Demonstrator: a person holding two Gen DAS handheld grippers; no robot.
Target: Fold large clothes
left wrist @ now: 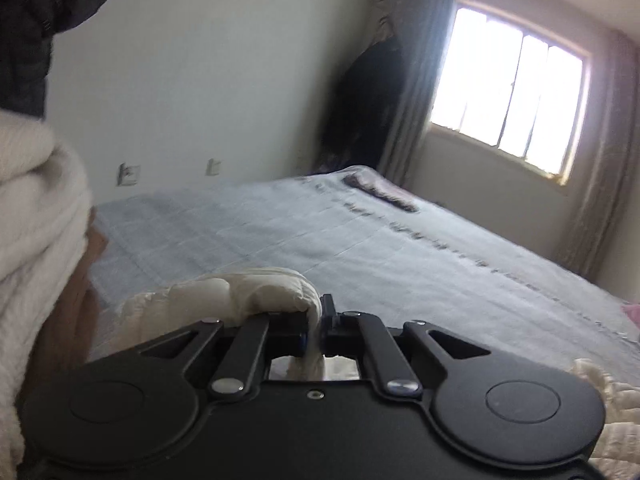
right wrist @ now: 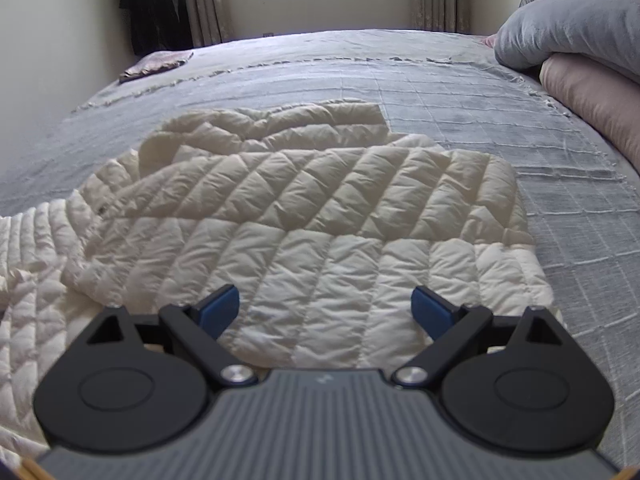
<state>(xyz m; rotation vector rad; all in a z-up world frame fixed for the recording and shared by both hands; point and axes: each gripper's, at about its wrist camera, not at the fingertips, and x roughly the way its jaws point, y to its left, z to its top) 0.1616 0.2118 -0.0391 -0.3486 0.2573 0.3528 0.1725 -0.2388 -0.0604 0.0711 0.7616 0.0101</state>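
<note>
A cream quilted puffer jacket (right wrist: 304, 208) lies spread on the grey bedspread (right wrist: 480, 120), one sleeve folded across its upper part. My right gripper (right wrist: 325, 308) is open, its blue-padded fingers (right wrist: 220, 308) hovering just above the jacket's near edge. My left gripper (left wrist: 316, 320) is shut on a bunched edge of the same jacket (left wrist: 248, 292) and holds it lifted above the bed (left wrist: 360, 240). More of the jacket shows at the lower right of the left wrist view (left wrist: 608, 400).
A grey pillow (right wrist: 568, 28) on a pink folded quilt (right wrist: 592, 96) sits at the bed's right. A small folded cloth (right wrist: 154, 64) lies at the far left corner. A white fluffy blanket (left wrist: 36, 220) is stacked left. Window (left wrist: 508, 92), curtains, hanging dark clothing (left wrist: 364, 108).
</note>
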